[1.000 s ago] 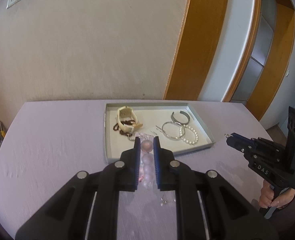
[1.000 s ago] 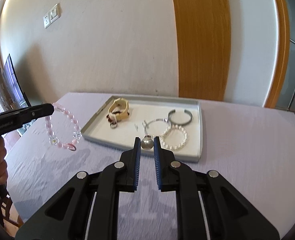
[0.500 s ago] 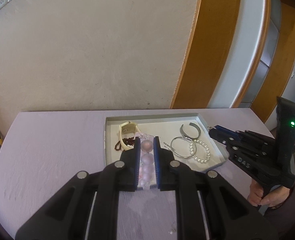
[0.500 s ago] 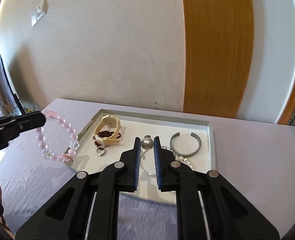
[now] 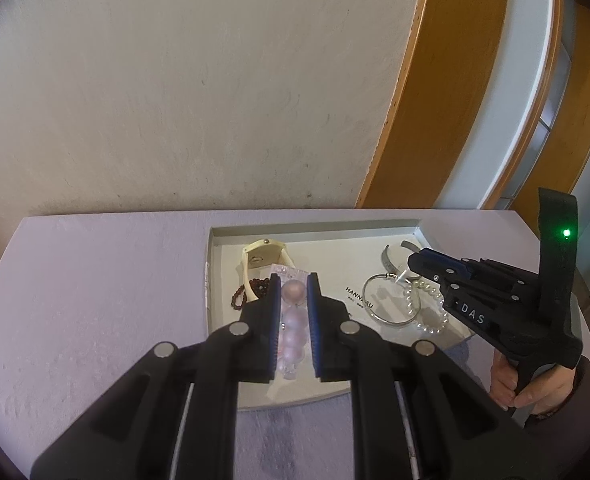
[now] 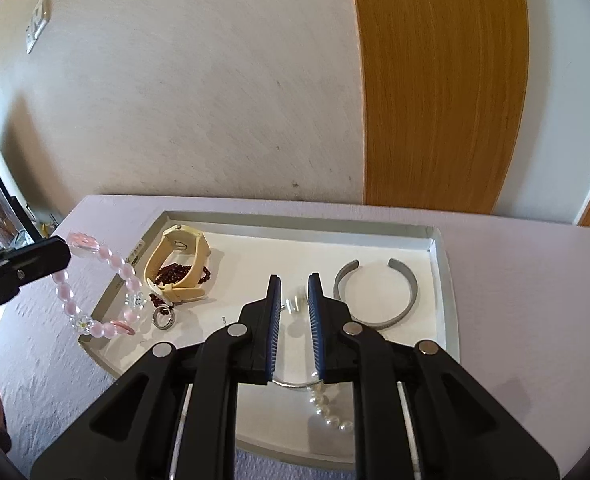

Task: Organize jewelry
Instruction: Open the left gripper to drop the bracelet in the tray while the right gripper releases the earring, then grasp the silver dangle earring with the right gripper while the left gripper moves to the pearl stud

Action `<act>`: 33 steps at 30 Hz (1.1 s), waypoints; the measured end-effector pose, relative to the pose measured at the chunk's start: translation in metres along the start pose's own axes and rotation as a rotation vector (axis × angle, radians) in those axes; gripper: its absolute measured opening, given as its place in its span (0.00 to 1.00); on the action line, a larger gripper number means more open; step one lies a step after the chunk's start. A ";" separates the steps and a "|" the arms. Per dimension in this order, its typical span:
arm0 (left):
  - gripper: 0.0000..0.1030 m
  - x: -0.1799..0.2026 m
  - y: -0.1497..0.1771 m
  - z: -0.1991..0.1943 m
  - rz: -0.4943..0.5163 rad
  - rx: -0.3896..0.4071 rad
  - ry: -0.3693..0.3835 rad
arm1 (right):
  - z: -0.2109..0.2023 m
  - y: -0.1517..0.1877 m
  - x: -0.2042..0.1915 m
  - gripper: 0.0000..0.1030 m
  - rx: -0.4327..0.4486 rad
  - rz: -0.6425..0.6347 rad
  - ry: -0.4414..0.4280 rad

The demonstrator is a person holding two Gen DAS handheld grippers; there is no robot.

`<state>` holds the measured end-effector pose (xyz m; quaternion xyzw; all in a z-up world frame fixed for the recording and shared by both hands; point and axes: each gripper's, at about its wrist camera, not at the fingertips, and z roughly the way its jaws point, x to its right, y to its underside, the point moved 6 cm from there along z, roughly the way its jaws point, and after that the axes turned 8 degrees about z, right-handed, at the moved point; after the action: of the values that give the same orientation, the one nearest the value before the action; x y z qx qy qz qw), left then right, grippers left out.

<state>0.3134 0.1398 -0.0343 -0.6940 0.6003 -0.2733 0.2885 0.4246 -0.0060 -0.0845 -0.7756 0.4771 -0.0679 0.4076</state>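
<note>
A grey tray (image 5: 315, 231) (image 6: 441, 276) lies on the lilac table. In it are a cream watch (image 6: 181, 258), a dark red bead bracelet (image 6: 171, 270), a silver ring (image 6: 163, 317), a grey cuff bangle (image 6: 377, 290), a silver hoop (image 5: 387, 300) and a pearl bracelet (image 5: 427, 312). My left gripper (image 5: 293, 292) is shut on a pink bead bracelet (image 5: 293, 320) (image 6: 103, 296), which hangs over the tray's left edge. My right gripper (image 6: 295, 304) (image 5: 411, 268) is shut on a small silver earring (image 6: 295, 303) above the tray's middle.
A cream wall stands behind the table, with a wooden door frame (image 6: 443, 80) at the right. A wall socket (image 6: 37, 22) is high at the left. The person's hand (image 5: 531, 384) holds the right gripper's handle beyond the tray's right side.
Both grippers have moved forward over the tray. The pink bracelet now hangs at the tray's left edge. The earring's pearl ball no longer shows between the right fingers, only its silver part.
</note>
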 end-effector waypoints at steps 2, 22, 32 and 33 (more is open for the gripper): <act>0.13 0.002 0.000 0.003 0.001 -0.004 0.005 | 0.000 0.002 0.004 0.15 -0.005 0.012 0.001; 0.42 -0.004 -0.002 -0.005 -0.030 -0.001 -0.042 | -0.031 0.017 0.010 0.43 0.031 0.008 -0.015; 0.42 -0.009 0.012 -0.028 -0.049 -0.002 -0.040 | -0.055 0.048 0.007 0.43 0.015 -0.014 -0.014; 0.42 -0.010 0.013 -0.031 -0.051 -0.002 -0.041 | -0.057 0.050 0.007 0.43 0.015 -0.015 -0.014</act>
<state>0.2807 0.1460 -0.0231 -0.7148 0.5766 -0.2661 0.2930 0.3657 -0.0545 -0.0838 -0.7765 0.4680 -0.0687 0.4163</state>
